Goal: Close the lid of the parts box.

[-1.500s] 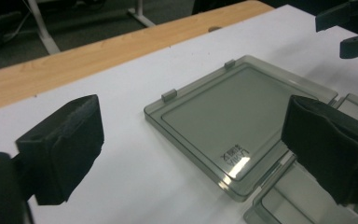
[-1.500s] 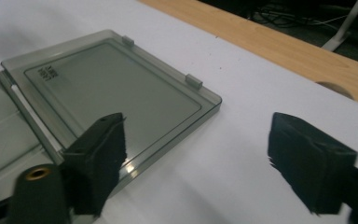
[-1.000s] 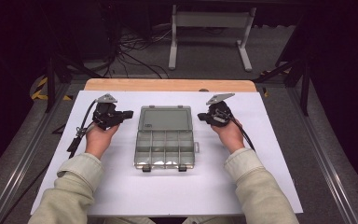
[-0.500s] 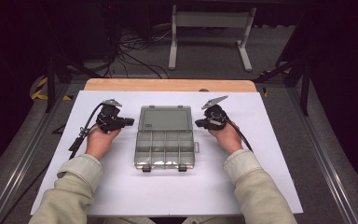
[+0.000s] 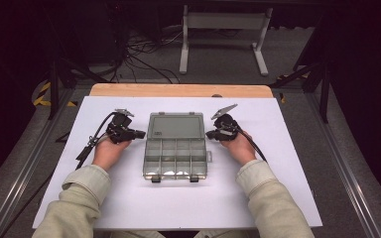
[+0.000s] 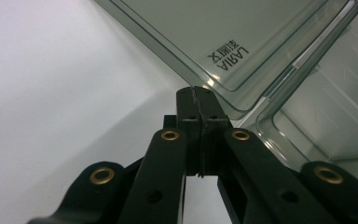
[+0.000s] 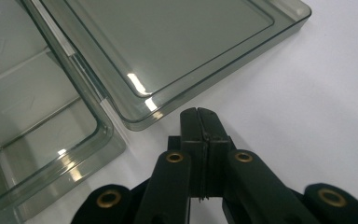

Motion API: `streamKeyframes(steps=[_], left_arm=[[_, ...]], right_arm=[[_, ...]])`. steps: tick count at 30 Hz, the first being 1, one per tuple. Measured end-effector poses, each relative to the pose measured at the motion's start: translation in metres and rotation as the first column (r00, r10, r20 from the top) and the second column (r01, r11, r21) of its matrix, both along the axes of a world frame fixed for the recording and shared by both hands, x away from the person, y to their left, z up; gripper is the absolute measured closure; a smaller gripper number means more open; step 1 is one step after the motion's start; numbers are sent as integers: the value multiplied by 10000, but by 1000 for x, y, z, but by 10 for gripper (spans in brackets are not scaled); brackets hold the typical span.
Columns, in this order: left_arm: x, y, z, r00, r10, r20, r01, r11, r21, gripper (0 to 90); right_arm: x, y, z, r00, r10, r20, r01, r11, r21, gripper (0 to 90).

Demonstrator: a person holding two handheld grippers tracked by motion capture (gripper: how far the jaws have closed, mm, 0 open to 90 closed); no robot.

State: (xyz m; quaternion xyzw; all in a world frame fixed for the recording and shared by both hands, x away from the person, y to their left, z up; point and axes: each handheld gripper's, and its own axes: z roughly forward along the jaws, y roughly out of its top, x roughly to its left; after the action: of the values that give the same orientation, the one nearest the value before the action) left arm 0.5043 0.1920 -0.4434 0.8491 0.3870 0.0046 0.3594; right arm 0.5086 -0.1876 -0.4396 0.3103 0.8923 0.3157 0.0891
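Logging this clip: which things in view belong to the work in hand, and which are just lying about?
In the work:
- clear organizer box, lying open on the white table top, lid flat at the far side
- left tool, shut, at the lid's left edge
- right tool, shut, at the lid's right edge

Lying about:
- white metal frame on the floor
- loose cables on the floor

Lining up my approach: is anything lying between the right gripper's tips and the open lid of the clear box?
Nothing: the right gripper view shows bare white table between the shut right gripper and the lid.
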Motion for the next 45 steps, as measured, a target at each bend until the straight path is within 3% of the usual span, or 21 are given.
streamKeyframes(steps=[8,18,26,32,37,45], left_arm=[[2,-4,-7,9995,-151,-290,157,9997,199,900],[3,-5,-9,9995,-112,-300,119,9997,221,900],[3,-6,-10,9998,-79,-199,83,9998,194,899],[3,-9,-11,9998,113,187,-118,9995,302,899],[4,-10,-12,9994,259,229,-264,9994,203,900],[5,-13,-13,9974,519,492,-526,9985,132,899]], right_arm=[[0,2,-2,9999,105,-9,-105,9999,-71,900],[0,5,-2,9998,124,142,-121,9998,-171,900],[1,8,-3,9993,5,378,2,9998,-190,900],[2,11,-5,9982,-235,545,240,9997,-83,899],[3,12,-6,9971,-297,694,304,9995,-87,899],[7,10,-8,9969,-608,504,585,9972,470,899]])
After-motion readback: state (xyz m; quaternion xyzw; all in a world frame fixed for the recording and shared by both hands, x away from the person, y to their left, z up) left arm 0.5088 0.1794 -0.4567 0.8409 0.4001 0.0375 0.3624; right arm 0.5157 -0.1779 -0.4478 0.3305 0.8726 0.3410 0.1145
